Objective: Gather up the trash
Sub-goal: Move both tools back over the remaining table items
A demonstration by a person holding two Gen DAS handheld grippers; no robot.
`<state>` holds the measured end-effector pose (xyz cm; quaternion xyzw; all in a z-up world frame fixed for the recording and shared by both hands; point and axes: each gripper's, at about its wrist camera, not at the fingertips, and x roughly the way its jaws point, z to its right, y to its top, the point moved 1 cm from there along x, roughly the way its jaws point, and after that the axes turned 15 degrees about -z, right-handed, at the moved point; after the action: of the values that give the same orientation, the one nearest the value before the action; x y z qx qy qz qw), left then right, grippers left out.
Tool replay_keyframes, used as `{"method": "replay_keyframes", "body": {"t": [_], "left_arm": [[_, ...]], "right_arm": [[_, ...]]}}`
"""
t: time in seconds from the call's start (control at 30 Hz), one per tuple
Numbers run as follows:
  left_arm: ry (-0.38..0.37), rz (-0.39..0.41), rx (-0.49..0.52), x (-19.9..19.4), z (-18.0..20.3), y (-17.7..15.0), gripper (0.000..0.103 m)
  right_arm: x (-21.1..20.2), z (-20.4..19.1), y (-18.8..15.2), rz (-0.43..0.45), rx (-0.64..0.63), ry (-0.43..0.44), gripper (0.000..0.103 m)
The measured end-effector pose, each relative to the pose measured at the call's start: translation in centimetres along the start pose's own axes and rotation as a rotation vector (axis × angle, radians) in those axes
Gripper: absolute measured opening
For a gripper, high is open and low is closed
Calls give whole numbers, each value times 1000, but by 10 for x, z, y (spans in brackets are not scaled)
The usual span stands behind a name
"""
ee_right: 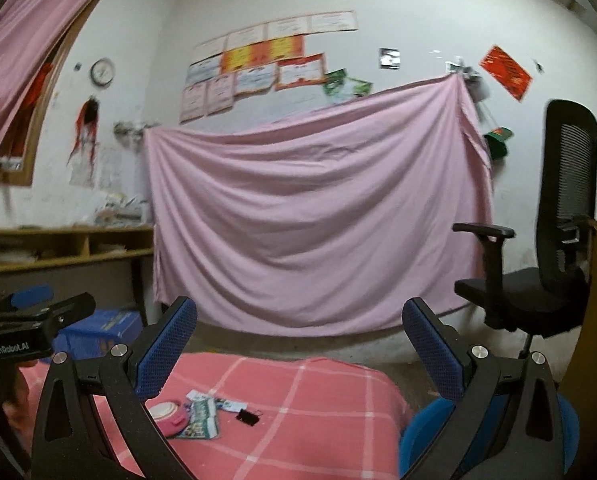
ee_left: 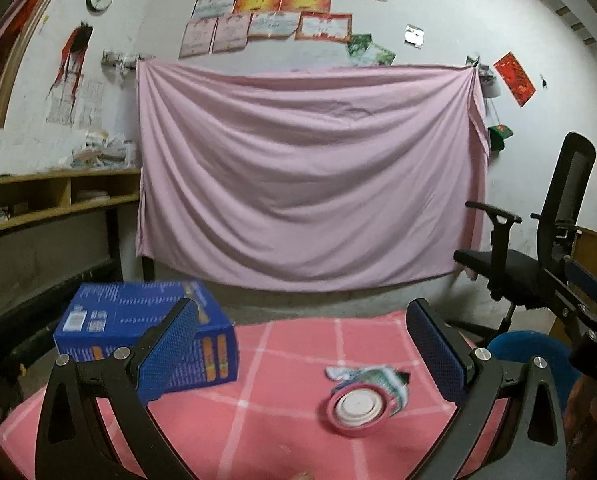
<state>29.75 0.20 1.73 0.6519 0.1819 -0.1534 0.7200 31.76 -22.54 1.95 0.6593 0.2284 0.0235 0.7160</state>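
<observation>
The pink checked cloth with white grid lines covers the worktop and carries everything I must clear. The blue cardboard box with printed panels stands at its far left corner. The blue round bin sits just off the right edge, low beside the cloth; I judge it the receptacle for the trash. Near the middle of the cloth lies the pink round lid-like disc with a white centre, touching the crumpled green-and-white printed wrapper behind it, with a small black binder clip just beside the wrapper toward the right edge. My left gripper is spread wide and holds nothing, raised above the cloth with the disc between its fingers' lines. My right gripper is likewise spread and empty. To do the pick well, I should descend with the left gripper centred over the disc, keep the fingers clear of the cloth folds, and close across its rim, not the flimsy wrapper.
</observation>
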Motion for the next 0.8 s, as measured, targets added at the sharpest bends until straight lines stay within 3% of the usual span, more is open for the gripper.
{"method": "replay_keyframes", "body": {"t": [0.1,0.27,0.53,0.8], "left_arm": [[-6,-49,-13,6,-9,-5,102],[-36,-222,-31,33,-11,-9,102],[-145,-405,-15,65,-6,-10,101],[-278,-521,18,87,9,-7,95]], "right_arm": [[11,-9,-2,-37,-17,7,103],[31,-10,-8,-134,6,15,103],[61,1,-16,-311,75,18,102],[92,-5,-25,-487,45,54,80]]}}
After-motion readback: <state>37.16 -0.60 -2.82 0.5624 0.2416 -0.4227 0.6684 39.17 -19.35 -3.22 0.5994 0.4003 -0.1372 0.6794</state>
